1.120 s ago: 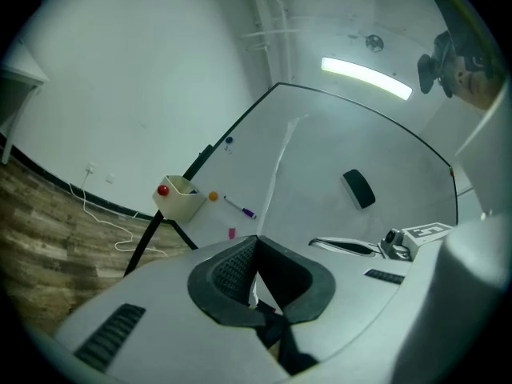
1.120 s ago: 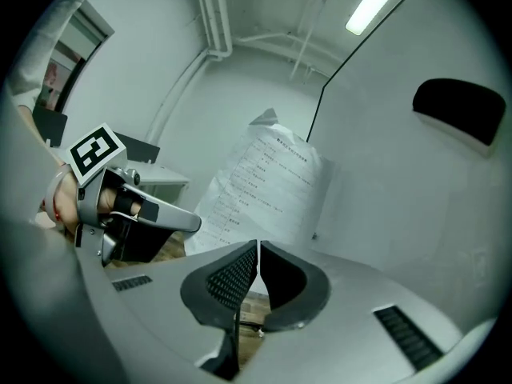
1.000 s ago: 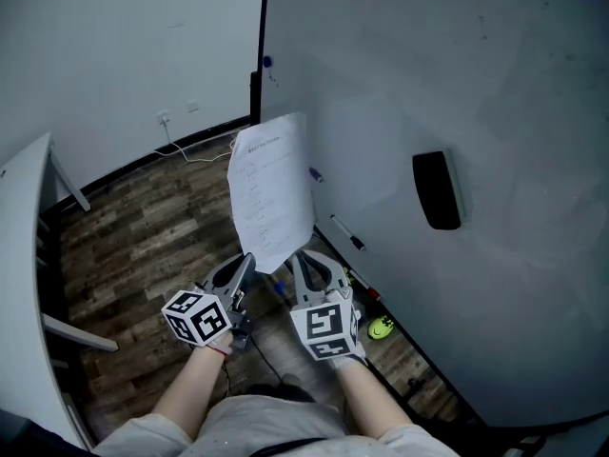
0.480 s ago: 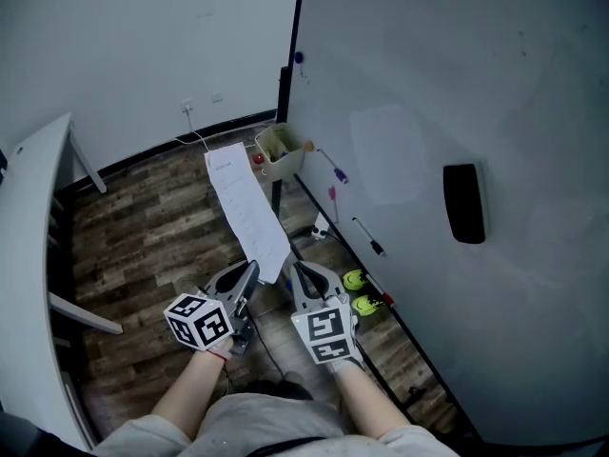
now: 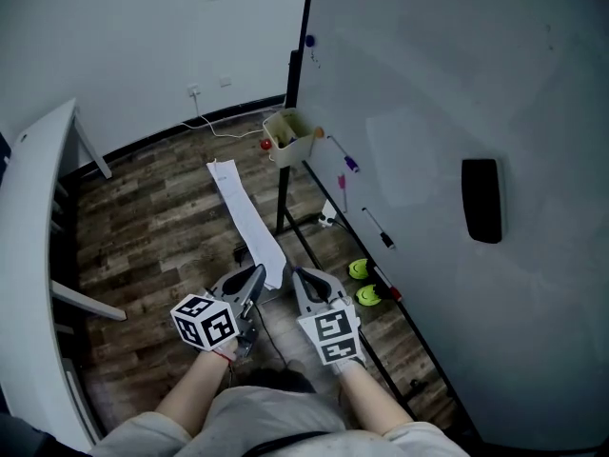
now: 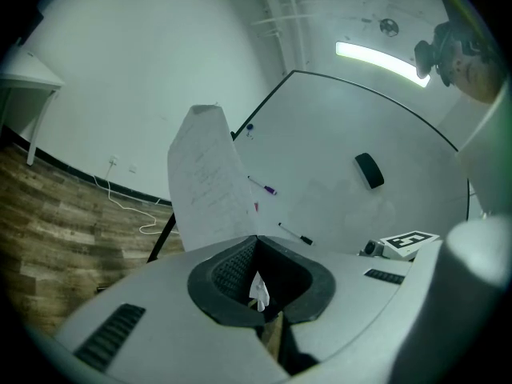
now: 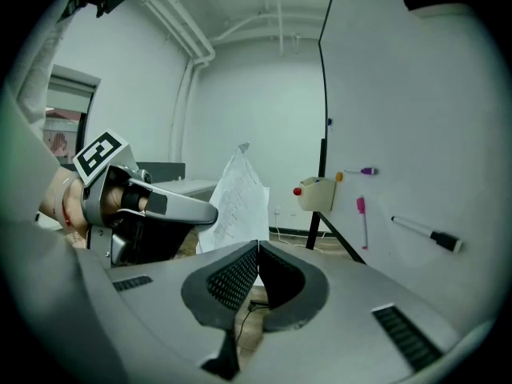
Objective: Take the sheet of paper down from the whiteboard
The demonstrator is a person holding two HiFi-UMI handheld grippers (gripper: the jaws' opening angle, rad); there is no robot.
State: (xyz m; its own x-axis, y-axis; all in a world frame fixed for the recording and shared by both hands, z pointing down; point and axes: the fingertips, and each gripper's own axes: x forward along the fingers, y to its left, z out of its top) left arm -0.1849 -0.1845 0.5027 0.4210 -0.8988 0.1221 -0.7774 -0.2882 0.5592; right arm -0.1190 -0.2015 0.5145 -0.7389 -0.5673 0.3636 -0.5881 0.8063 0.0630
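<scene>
The sheet of paper [image 5: 245, 219] with faint print is off the whiteboard [image 5: 447, 93] and leans up and away over the wooden floor. Its near edge sits between my two grippers. In the left gripper view the paper [image 6: 208, 178] rises out of the closed jaws of my left gripper [image 6: 256, 237], with a scrap of it showing inside them. My right gripper [image 7: 258, 244] is also shut, and the paper [image 7: 238, 194] stands up from its jaw tips. In the head view the left gripper [image 5: 257, 276] and right gripper [image 5: 296, 276] are side by side, low in the frame.
On the whiteboard are a black eraser [image 5: 481, 200], a purple marker [image 5: 344, 157], a pink marker [image 5: 343, 190], a black marker [image 5: 381, 228] and a beige holder [image 5: 288, 133]. Two green objects [image 5: 363, 284] lie by the board's foot. A white table [image 5: 29, 217] stands at the left.
Both grippers have sunk with the paper in them. The sheet, upright in front of the board before, now leans away to the left over the floor.
</scene>
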